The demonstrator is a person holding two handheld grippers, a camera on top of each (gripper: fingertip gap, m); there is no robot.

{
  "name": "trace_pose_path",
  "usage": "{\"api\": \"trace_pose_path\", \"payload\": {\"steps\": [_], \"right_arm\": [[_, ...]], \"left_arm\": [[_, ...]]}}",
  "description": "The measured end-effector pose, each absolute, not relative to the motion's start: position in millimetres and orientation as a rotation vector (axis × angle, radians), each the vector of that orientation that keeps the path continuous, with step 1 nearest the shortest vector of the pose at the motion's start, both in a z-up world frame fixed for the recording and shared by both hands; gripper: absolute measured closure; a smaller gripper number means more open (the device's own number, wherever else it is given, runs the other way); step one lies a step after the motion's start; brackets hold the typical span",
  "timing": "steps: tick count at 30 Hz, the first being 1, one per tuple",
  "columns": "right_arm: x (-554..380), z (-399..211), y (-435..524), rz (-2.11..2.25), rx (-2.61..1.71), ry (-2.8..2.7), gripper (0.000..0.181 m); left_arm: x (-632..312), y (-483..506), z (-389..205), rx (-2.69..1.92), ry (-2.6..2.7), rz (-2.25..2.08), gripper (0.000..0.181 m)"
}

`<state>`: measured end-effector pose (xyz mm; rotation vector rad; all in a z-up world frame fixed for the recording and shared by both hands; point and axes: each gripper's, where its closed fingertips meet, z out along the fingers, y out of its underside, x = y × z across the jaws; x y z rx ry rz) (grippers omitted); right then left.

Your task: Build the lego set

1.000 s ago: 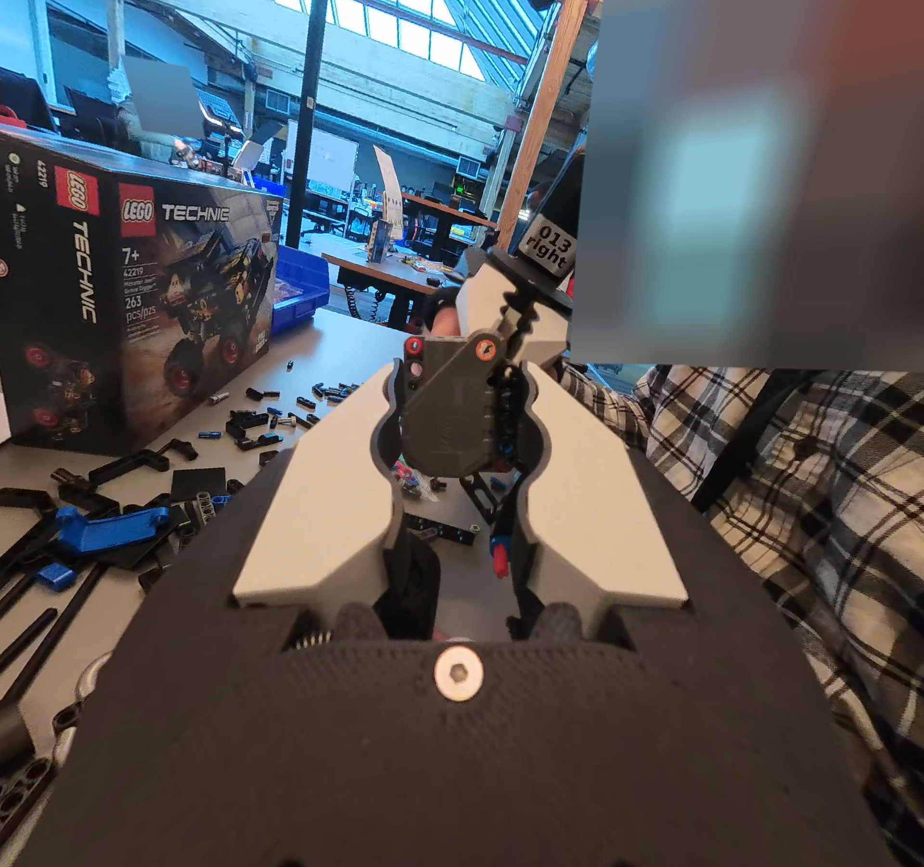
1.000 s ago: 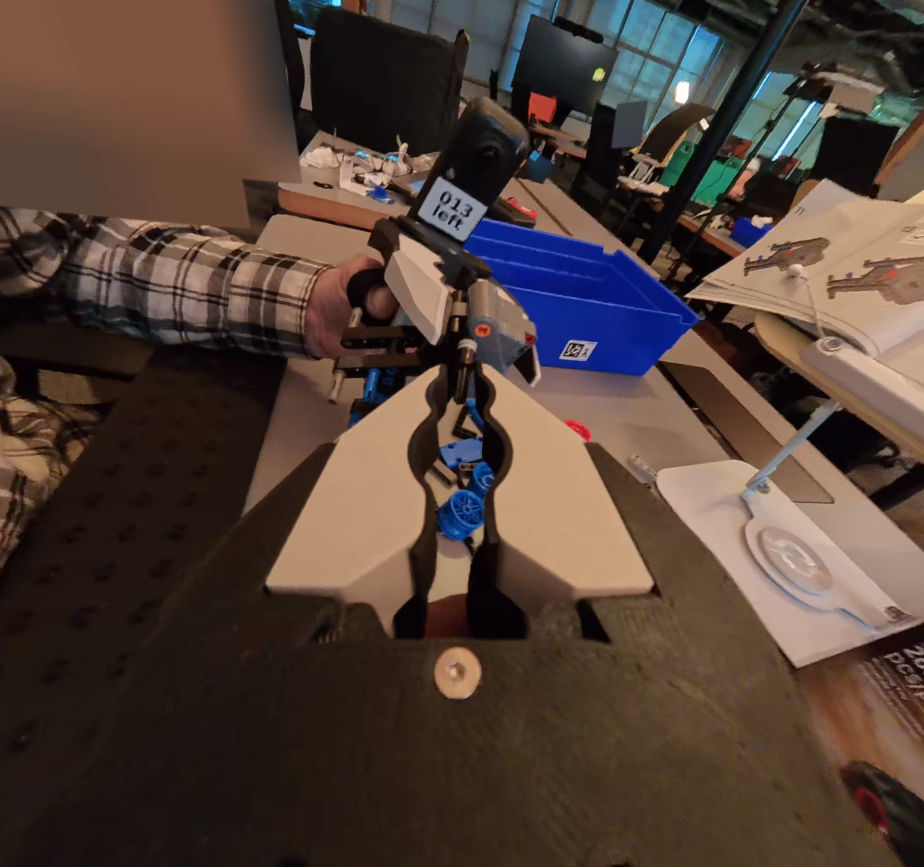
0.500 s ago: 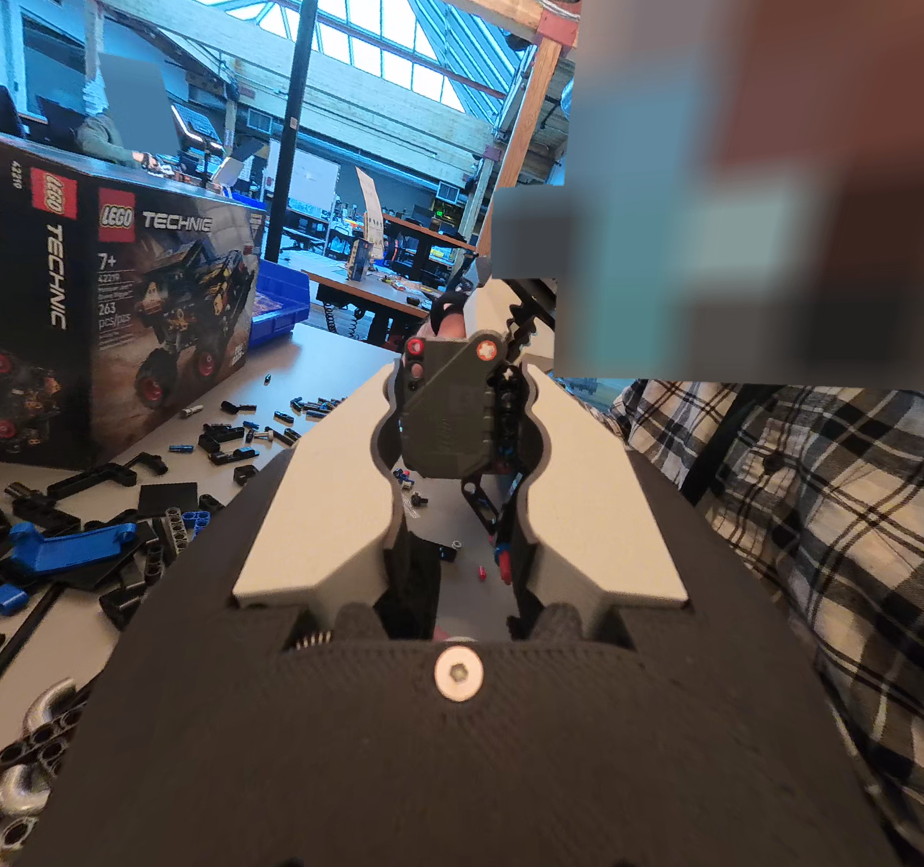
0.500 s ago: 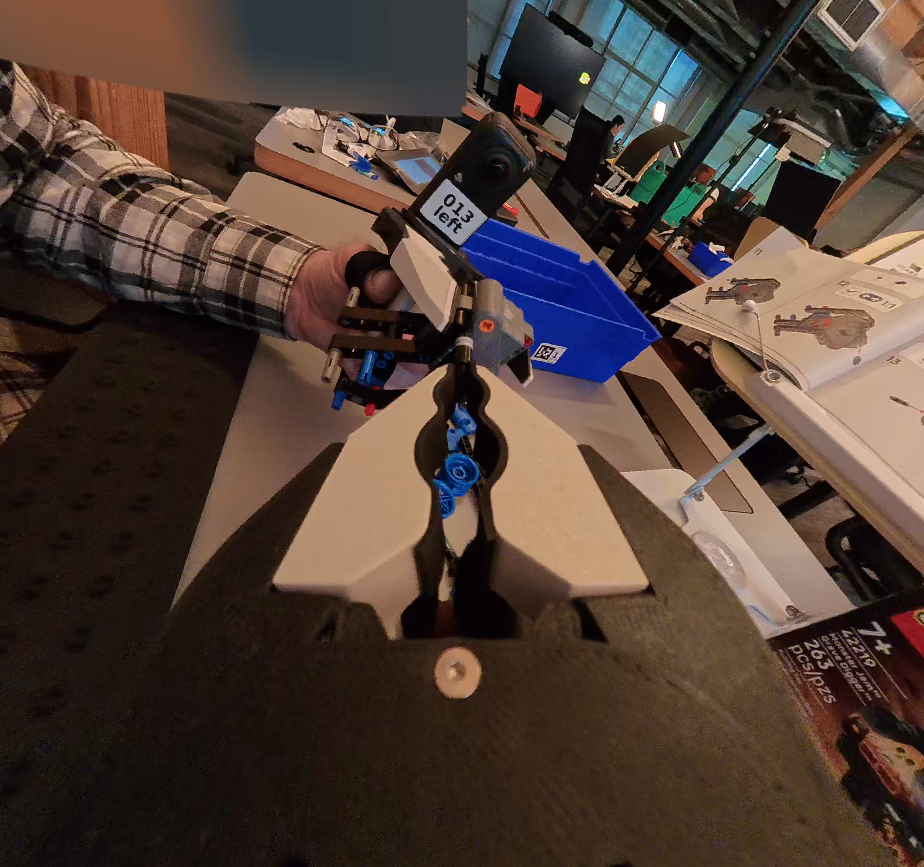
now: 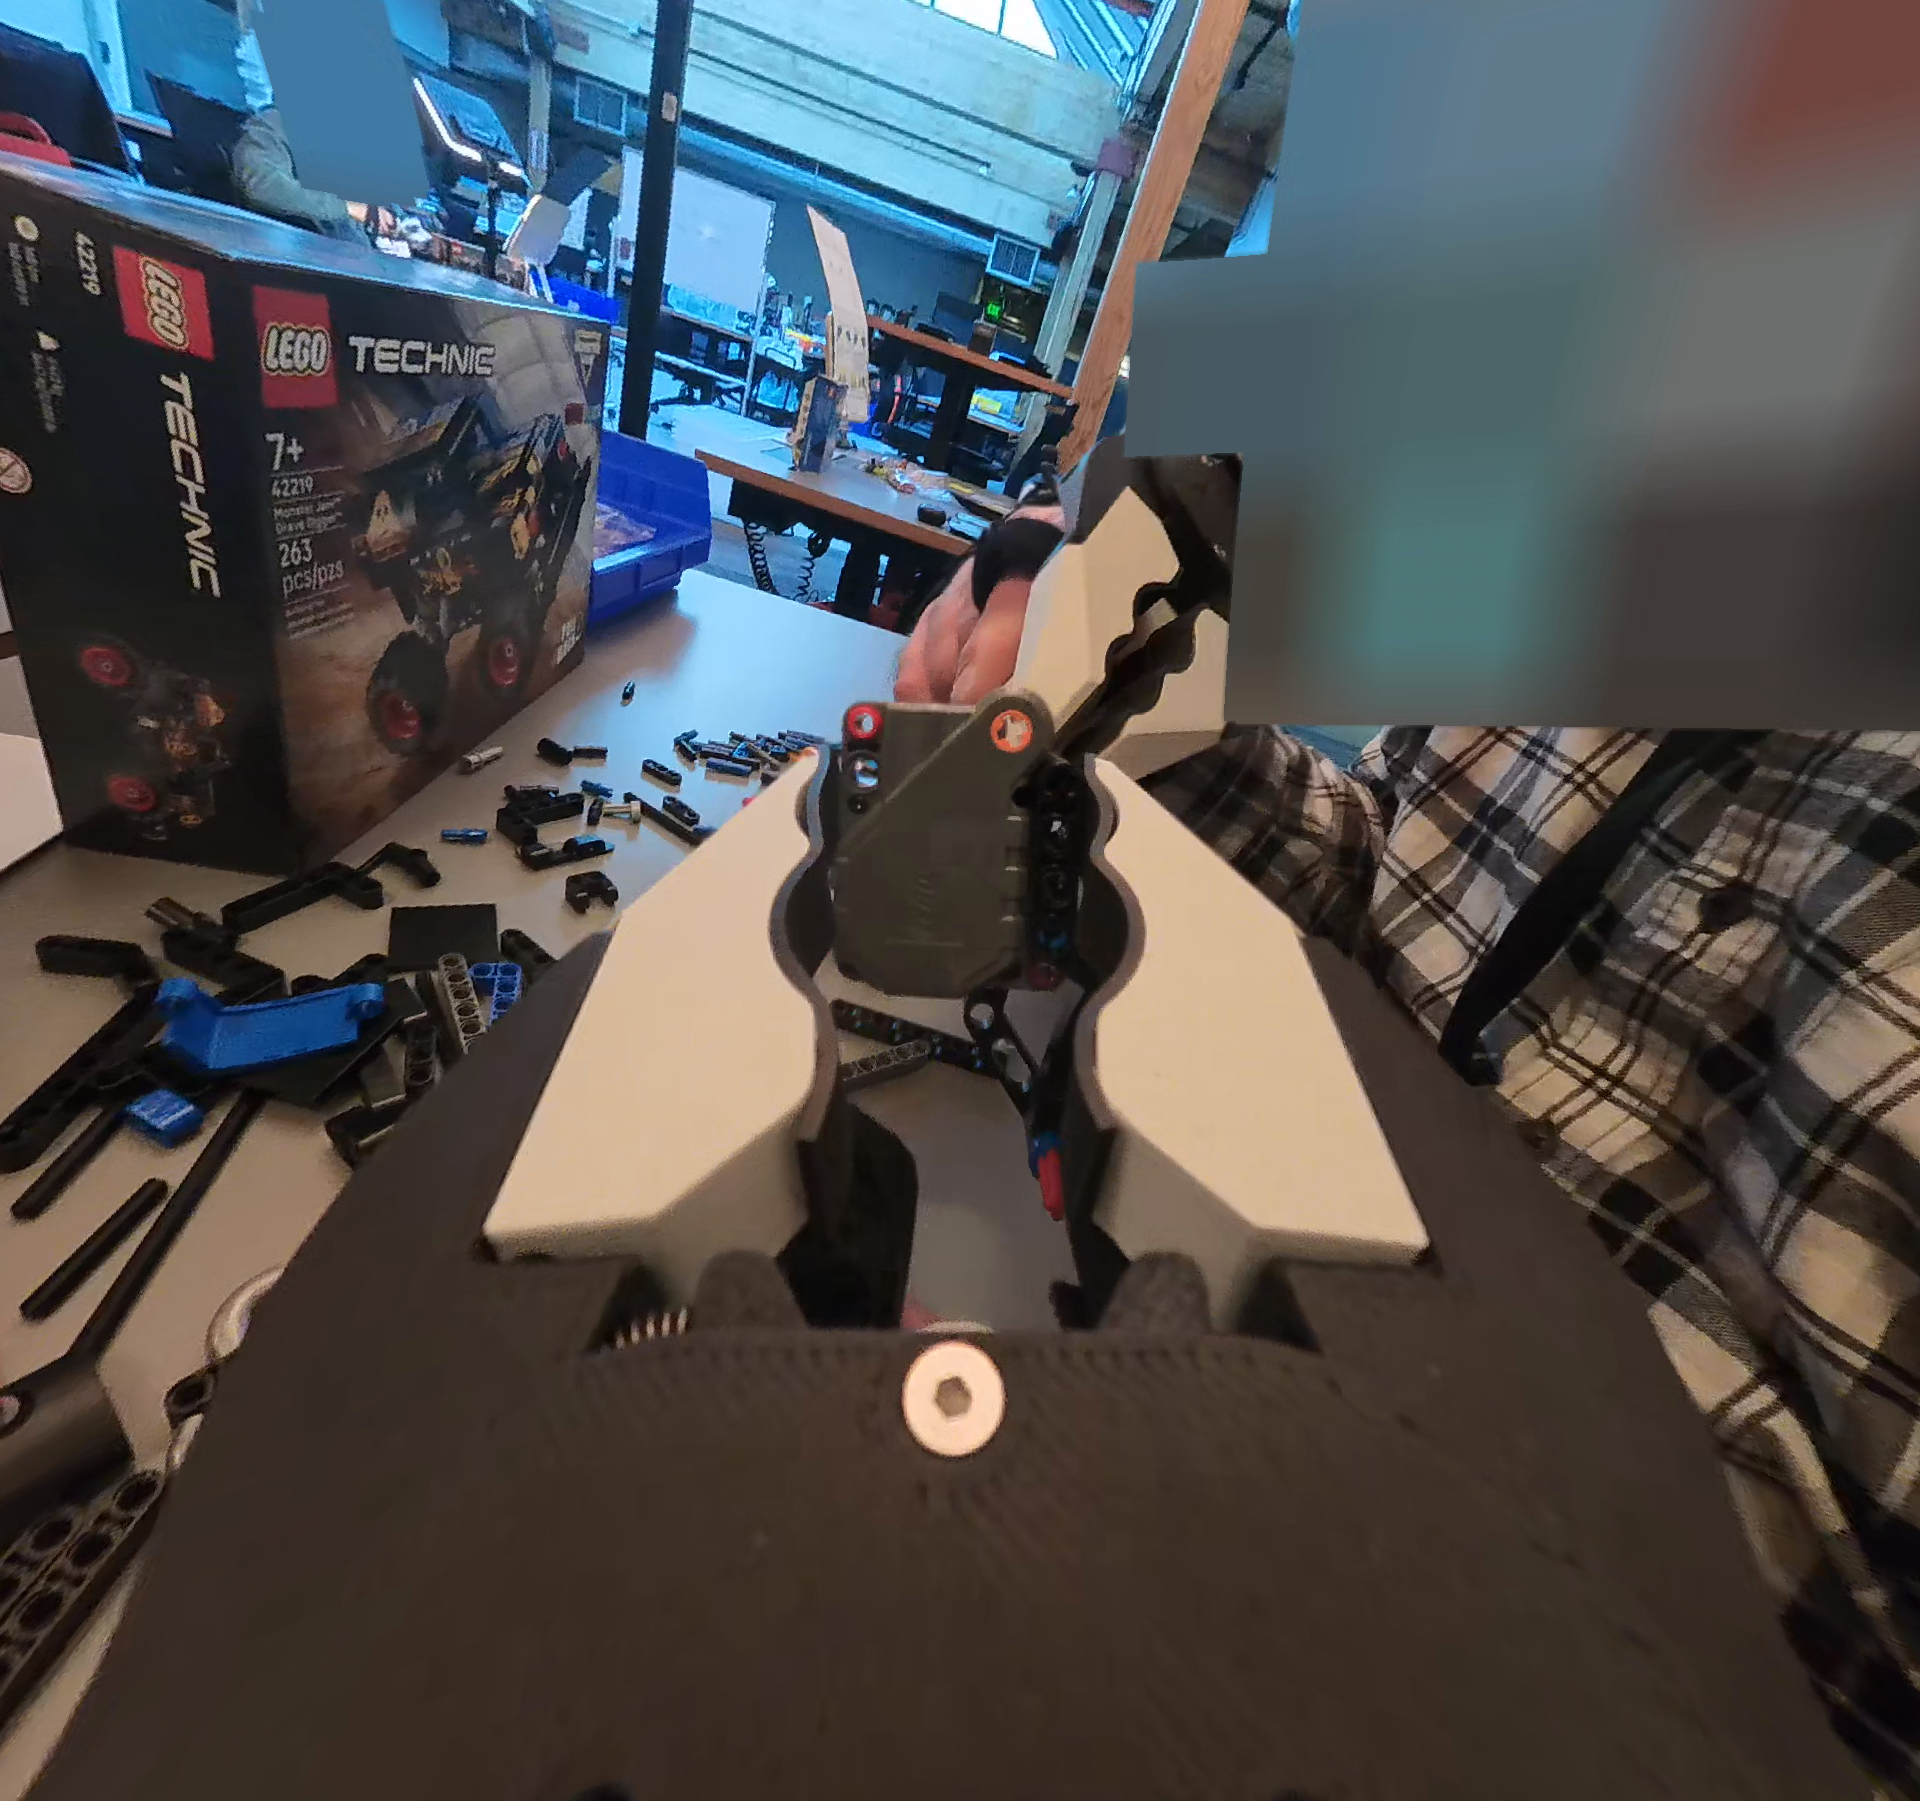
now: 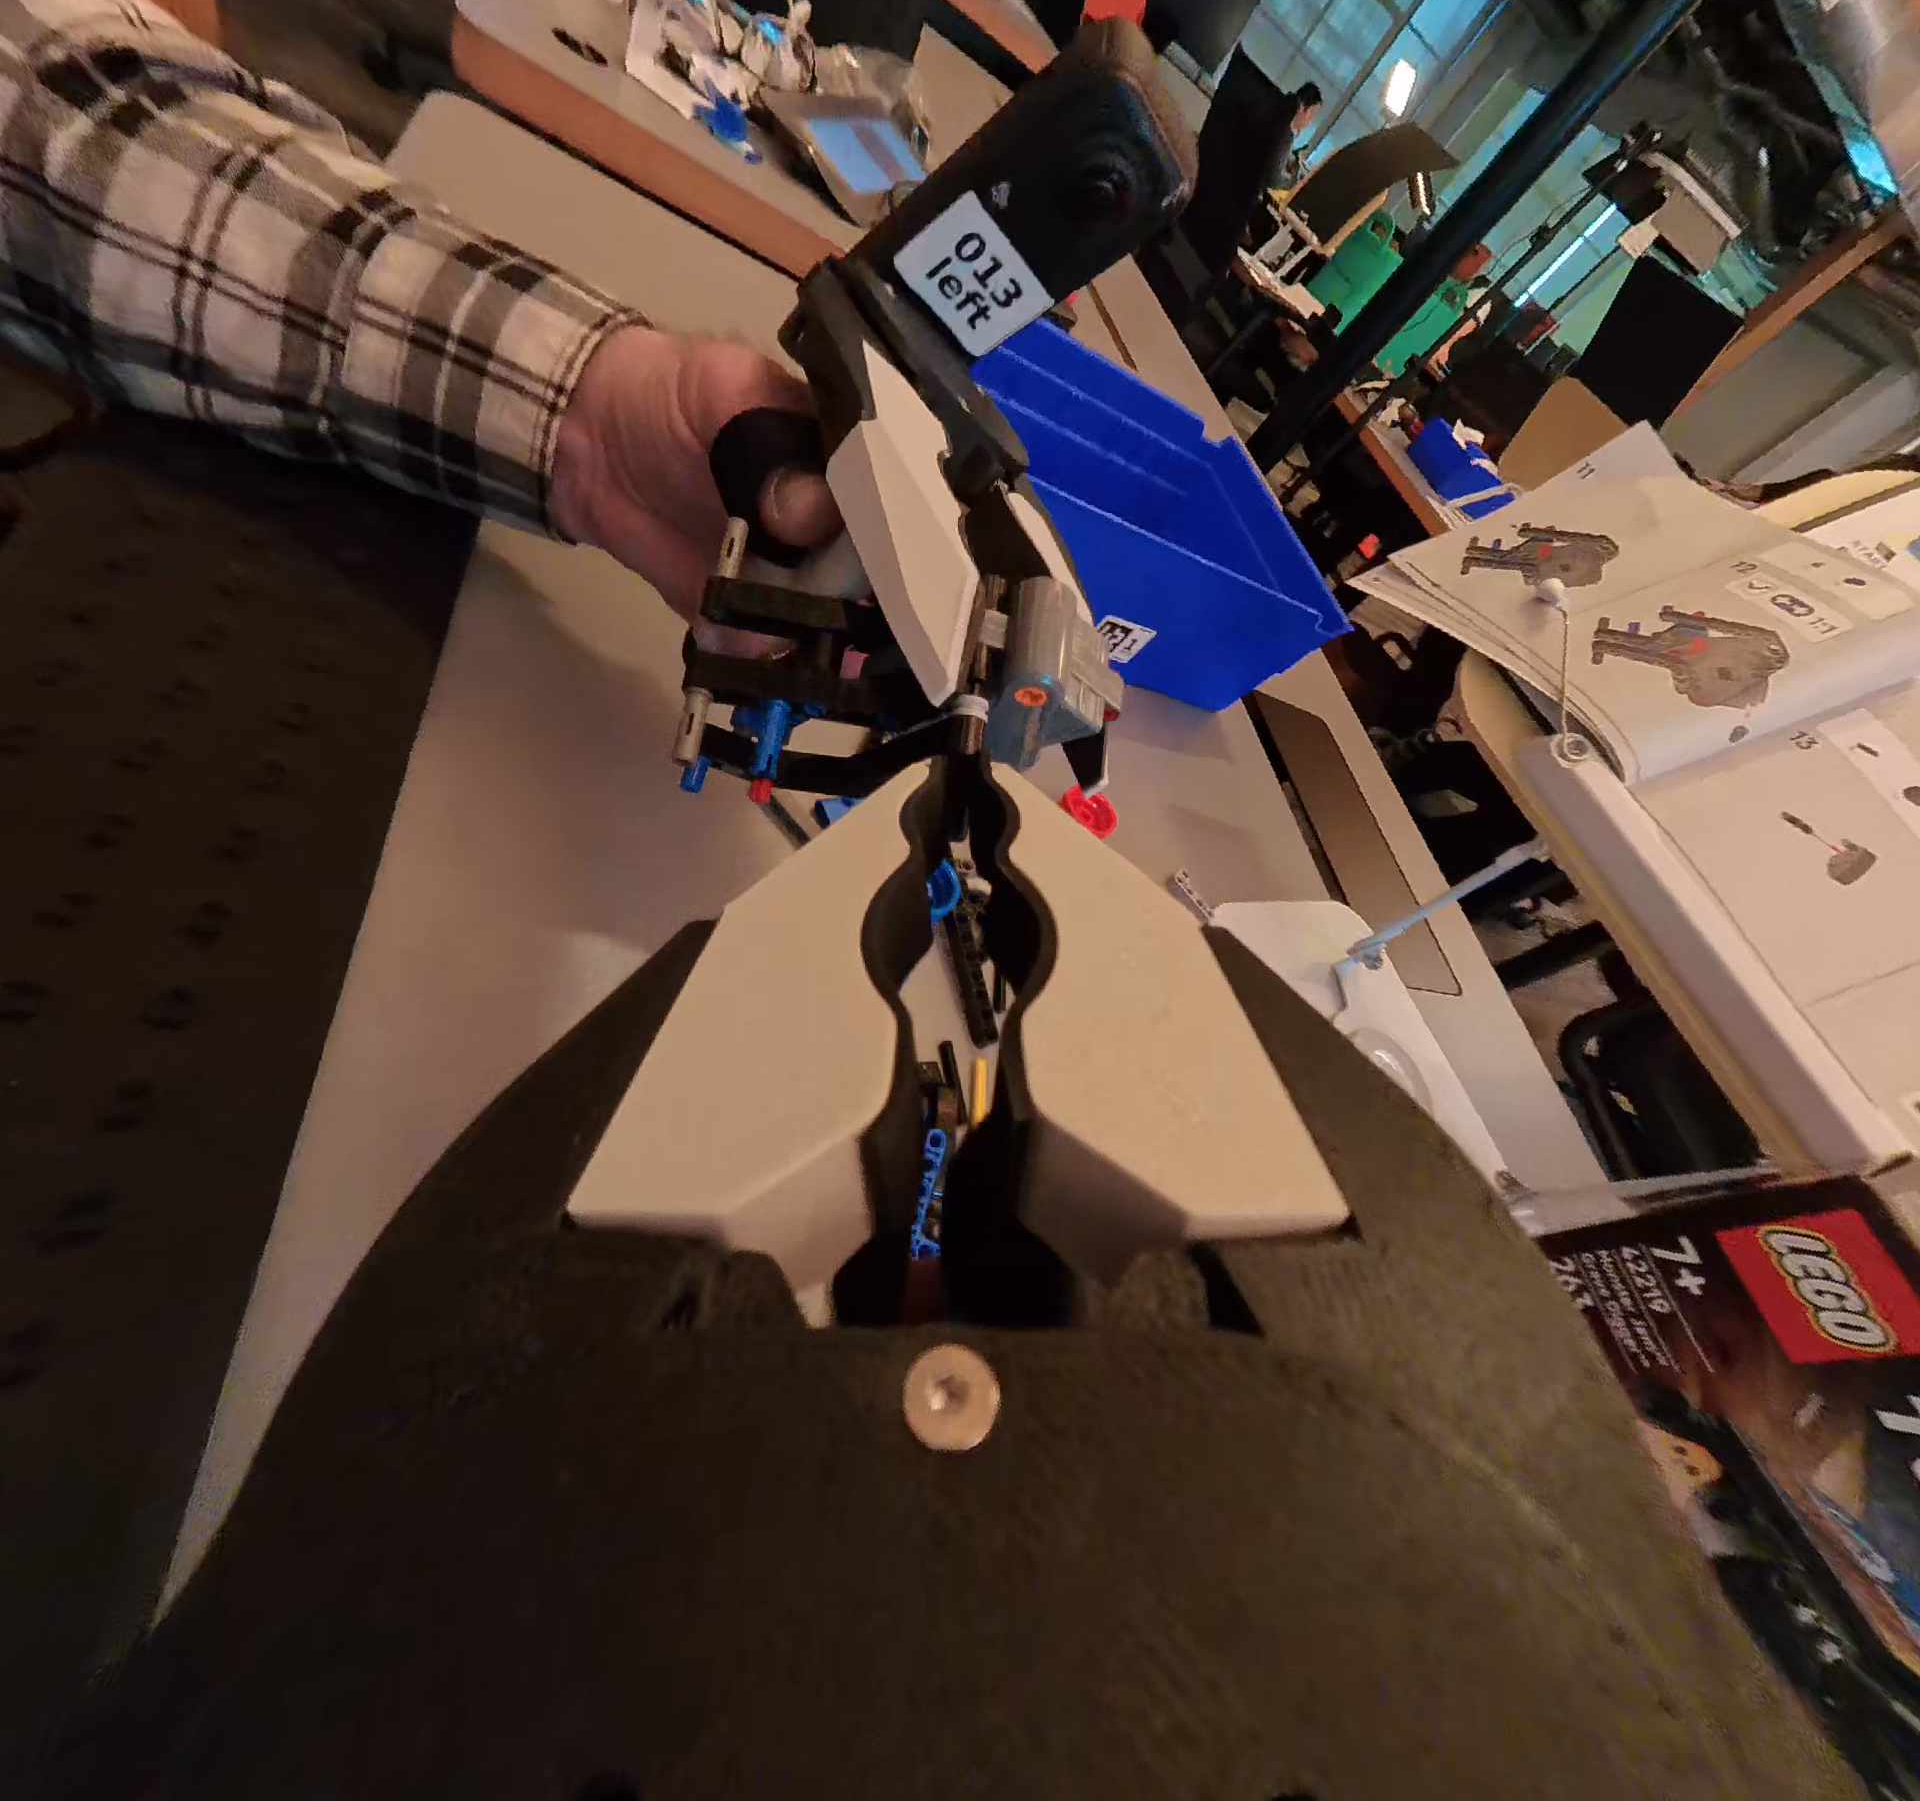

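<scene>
Assembly: partly built model of dark grey panels and black beams with red and blue pins (image 5: 940, 878), held up in the air above the desk, between the two grippers.
Left gripper: the left gripper (image 5: 951, 904) has its jaws set moderately apart and closed on the model's grey body, which fills the gap between them; this looks like the steadying hold, so the other side can be worked on.
Right gripper: the right gripper (image 6: 961, 801) has its jaws drawn narrow, their tips meeting the model's underside at a thin black and white part; whether they truly pinch it or only touch it cannot be told.
Facing: the two tools point at each other, likely so a push from one is taken up by the other.
Loose parts: scattered small black, blue and grey pieces (image 5: 582, 816) lie on the light grey desk (image 5: 727, 650), with a blue angled panel (image 5: 260, 1024) nearer the left tool, all within reach for later steps.
Box: the dark printed set carton (image 5: 301, 546) stands upright at the far left of the desk, clear of the work.
Booklet: an open instruction booklet (image 6: 1662, 629) is propped on a stand to the right, probably angled for reading while building.
Bin: a blue plastic bin (image 6: 1143, 515) sits behind the model.
Stage: by this view, a mid-build joining step.
</scene>
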<state>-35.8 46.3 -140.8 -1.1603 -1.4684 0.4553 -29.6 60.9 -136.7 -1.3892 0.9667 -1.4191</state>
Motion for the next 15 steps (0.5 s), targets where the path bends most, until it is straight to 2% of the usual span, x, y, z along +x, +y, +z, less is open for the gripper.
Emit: {"api": "trace_pose_path", "payload": {"steps": [8, 15], "right_arm": [[-35.7, -159.0, 51.6, 0.244, -1.195, -1.563, 0.181], [-37.6, -171.7, 54.1, 0.252, -1.241, -1.587, 0.181]], "left_arm": [[-29.1, 66.5, -153.8, -1.499, 1.03, -1.294, 0.14], [-32.0, 70.9, -167.4, -1.568, 1.091, -1.161, 0.14]]}}
